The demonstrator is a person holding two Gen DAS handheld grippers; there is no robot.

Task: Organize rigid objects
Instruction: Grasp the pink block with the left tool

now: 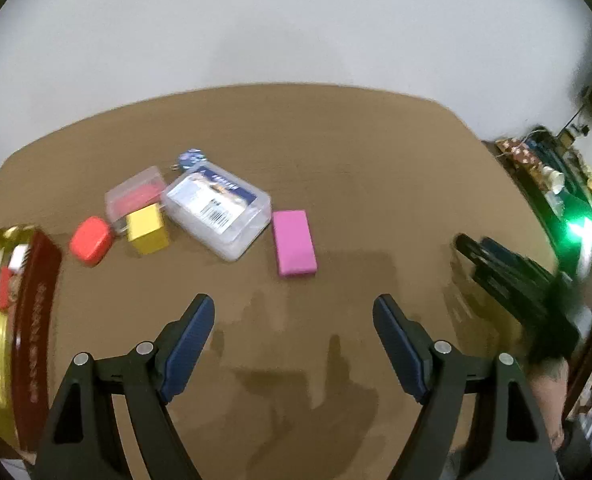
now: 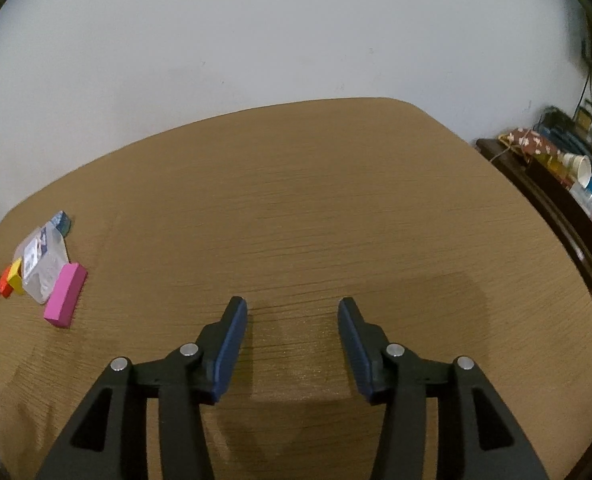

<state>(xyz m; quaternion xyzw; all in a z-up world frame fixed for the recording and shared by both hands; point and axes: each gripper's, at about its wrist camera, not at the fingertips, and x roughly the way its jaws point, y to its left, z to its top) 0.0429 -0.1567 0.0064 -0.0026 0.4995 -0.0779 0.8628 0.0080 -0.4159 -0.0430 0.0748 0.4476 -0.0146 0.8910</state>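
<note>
Both tools hang over the wooden bench (image 2: 335, 208) with nothing between their blue pads. On the left tool (image 1: 294, 308) the fingers are spread wide, and on the right tool (image 2: 292, 310) they are also parted, a bit less so.

Ahead of the left tool lies a loose cluster of things. A pink block (image 1: 294, 243) lies flat, nearest the tool and just to the right of a clear plastic case (image 1: 217, 209) with a barcode label. Left of that case stands a yellow box (image 1: 148, 229) — touching or nearly touching it — and further left a red rounded case (image 1: 92, 240). Behind the yellow box sits a smaller clear box (image 1: 136, 192) with something red inside. A small blue patterned item (image 1: 192, 159) peeks from behind the labelled case.

At the far left edge a gold and dark-red tin (image 1: 20, 312) lies open, with small red and white pieces inside.

Seen from the right wrist, the same cluster sits far to the left, well apart from the right tool.
</note>
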